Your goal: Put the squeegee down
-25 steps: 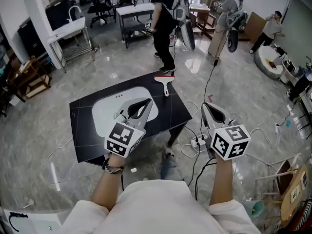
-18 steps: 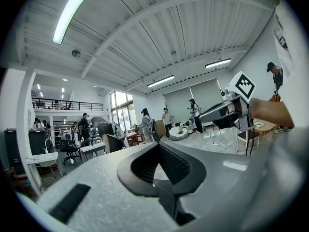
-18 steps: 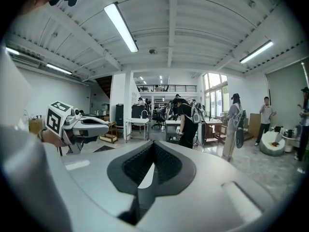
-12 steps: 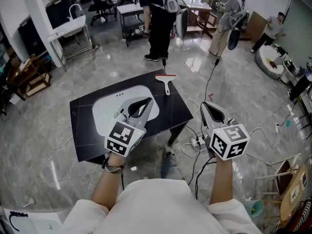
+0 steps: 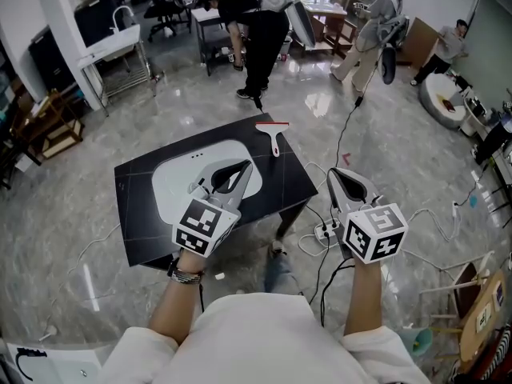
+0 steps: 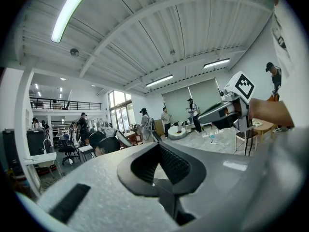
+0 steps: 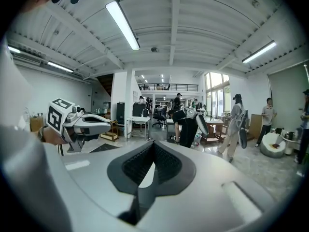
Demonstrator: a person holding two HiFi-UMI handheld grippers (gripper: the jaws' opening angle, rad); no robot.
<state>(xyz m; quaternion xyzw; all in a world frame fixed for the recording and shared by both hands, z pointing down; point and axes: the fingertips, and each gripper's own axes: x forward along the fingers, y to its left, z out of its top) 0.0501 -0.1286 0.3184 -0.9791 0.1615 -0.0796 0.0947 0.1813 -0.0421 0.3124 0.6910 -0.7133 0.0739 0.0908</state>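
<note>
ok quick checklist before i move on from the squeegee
1. Squeegee released, lying flat on the black table: ok.
2. Squeegee safely in from the table's far edge: cannot tell, its blade lies right by that edge.
3. Left gripper shut with nothing between its jaws: ok.
4. Right gripper shut and empty, off the table's right side: ok.
5. Floor free underfoot: not ok, cables and a power strip lie beside the table.
</note>
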